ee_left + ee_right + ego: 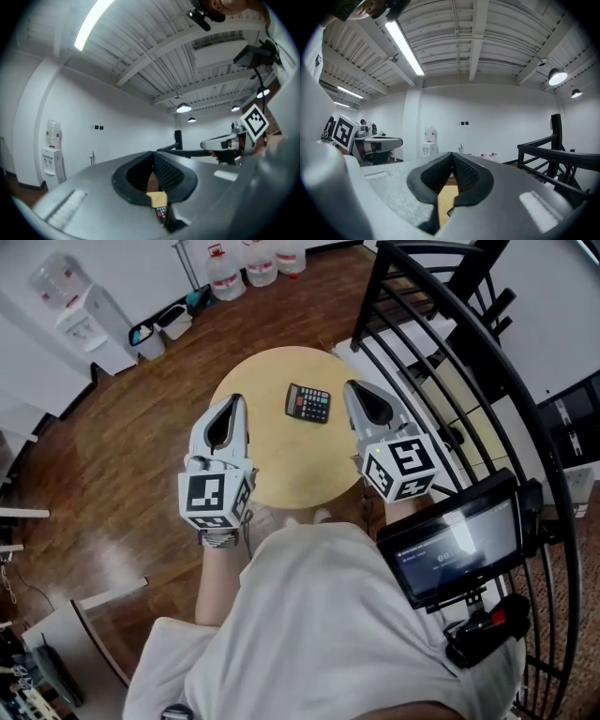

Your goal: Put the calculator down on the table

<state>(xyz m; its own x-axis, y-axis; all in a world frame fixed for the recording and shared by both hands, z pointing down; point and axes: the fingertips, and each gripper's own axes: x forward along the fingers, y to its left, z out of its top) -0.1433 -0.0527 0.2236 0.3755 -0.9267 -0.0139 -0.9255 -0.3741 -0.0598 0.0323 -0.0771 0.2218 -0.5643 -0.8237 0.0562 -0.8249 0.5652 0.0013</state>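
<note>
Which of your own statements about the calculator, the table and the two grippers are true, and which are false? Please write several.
1. The black rectangular calculator lies flat on the round light wooden table. True.
2. The left gripper holds the calculator. False: its jaws are together with nothing in them.
3. The right gripper has its jaws wide apart. False: they are together.
4. In the head view, the calculator lies between the two grippers. True.
5. The white water dispenser stands on the table. False: it stands on the floor by the wall.

A pale grey shirt (328,615); a metal watch (218,539) just below the grey-shelled left gripper (233,401) with its black-and-white marker cube (215,499).
</note>
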